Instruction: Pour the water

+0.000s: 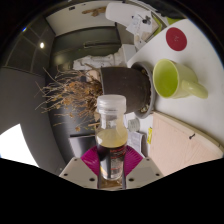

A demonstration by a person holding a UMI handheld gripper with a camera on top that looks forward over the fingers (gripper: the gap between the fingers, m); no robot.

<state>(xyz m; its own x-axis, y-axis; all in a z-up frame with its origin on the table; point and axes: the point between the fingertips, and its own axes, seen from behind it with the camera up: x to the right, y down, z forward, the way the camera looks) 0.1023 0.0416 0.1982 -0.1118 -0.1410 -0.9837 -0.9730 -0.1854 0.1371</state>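
Bottle held upright, clamped by gripper, lower centre; cup lies beyond, upper right.

White table w/ grey floor beyond

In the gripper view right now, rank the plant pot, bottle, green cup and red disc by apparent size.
1. Plant pot
2. Bottle, held in the gripper; nearness inflates it, so its rank against the pot is unsure
3. Green cup
4. Red disc
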